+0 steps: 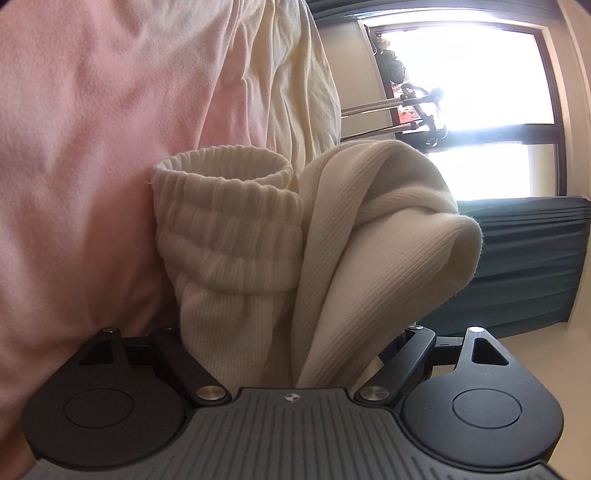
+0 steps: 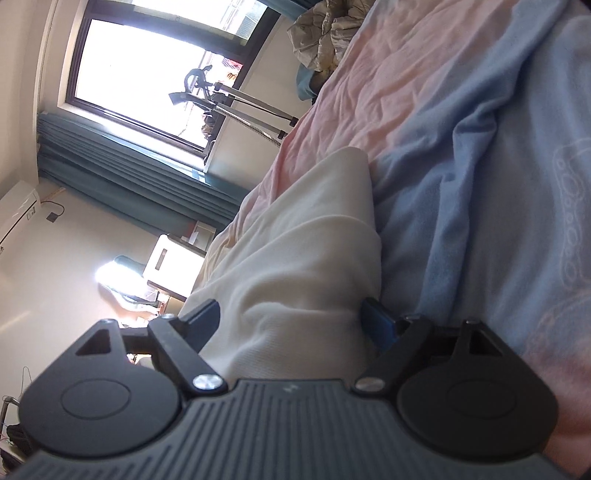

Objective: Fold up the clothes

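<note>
Cream ribbed knit garment [image 1: 332,236] fills the middle of the left wrist view, bunched between the arms of the left tongs [image 1: 291,332]. Its elastic ribbed cuff [image 1: 225,173] stands open like a tube on the left side of the bundle, and a thick folded flap of the same cloth droops over to the right. The fingertips of the left tongs are hidden under the fabric; the linkage arms stand spread wide, with cloth lying between them, and I cannot tell whether the pads press on it. Behind the garment lies the pink sheet of the bed [image 1: 81,155].

In the right wrist view, the cream cloth [image 2: 303,258] runs away from the camera along the bed, over a pale blue blanket [image 2: 480,229] and the pink sheet [image 2: 413,74]. The right tongs [image 2: 291,317] stand wide, one blue-tipped finger [image 2: 378,321] on each side of the cloth. The fabric fills the gap, but a firm pinch cannot be made out.

Farther off are a bright window [image 2: 155,62] with teal curtains [image 2: 122,166], and a crumpled beige bundle [image 2: 325,33] at the far end of the bed.
</note>
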